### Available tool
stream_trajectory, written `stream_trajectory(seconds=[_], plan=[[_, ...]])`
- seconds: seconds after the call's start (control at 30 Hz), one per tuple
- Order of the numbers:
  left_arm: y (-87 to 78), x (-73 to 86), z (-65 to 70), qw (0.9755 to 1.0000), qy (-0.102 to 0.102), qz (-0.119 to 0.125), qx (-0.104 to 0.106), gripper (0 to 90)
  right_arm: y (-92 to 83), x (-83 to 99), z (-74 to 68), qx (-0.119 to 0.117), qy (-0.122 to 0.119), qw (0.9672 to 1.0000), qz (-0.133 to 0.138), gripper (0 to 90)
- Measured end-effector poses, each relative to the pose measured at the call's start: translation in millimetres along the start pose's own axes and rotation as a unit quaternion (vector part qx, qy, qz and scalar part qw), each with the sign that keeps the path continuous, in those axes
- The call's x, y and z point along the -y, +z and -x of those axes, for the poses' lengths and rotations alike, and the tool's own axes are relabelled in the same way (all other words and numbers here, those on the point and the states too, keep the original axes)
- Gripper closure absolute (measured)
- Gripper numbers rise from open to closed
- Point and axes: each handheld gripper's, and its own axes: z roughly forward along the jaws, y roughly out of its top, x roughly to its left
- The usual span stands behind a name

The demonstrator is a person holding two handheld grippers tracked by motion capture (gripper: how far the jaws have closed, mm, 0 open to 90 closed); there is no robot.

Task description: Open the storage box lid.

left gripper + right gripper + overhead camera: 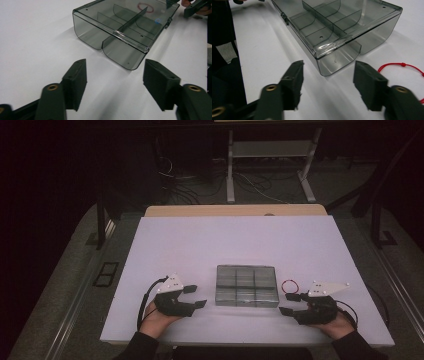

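Nearest the person, both hands rested at the front edge of the white table (165,240), one gripper in each. The left gripper (195,297) sat left of the clear compartment box (246,285), its jaws standing apart with nothing between them and pointing right, toward the box's left end. In the left gripper view the box (117,27) lay just beyond the left gripper (115,85), a little way off and untouched.

The right gripper (289,303) sat on the opposite side, its jaws likewise parted and empty, pointing left at the box's near right corner. In the right gripper view that corner of the box (337,32) lay straight ahead of the right gripper (328,85), just past the fingertips; this hand looked the closer of the two.

The box sat at the table's near middle, lid shut, long axis running left to right, so each gripper faced one short end. Inner dividers split it into compartments, all seemingly empty.

A red string loop (289,286) lay on the table just right of the box, touching neither it nor the right gripper, and closer to that hand.

No brand, label or readable writing showed on the box.

Farther off, a wooden edge (235,210) bordered the table's far side.
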Motion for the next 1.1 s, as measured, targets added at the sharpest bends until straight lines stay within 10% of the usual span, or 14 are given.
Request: stream_trajectory(seconds=[0.53, 0.8, 1.1], plan=[[5.2, -0.8, 4.1, 0.9995, 0.008, -0.016, 0.026, 71.8, -0.5, -0.2, -0.2, -0.026, -0.019, 0.9994, -0.015, 87.6], [11.3, -2.5, 5.4, 0.9985, 0.01, -0.032, 0.044, 89.4, -0.4, -0.9, 0.3, -0.032, -0.023, 0.9991, -0.012, 89.0], [19.4, -5.3, 9.4, 0.998, 0.014, -0.034, 0.051, 89.5, 0.9, -2.1, 0.2, -0.035, -0.026, 0.999, -0.008, 89.0]])
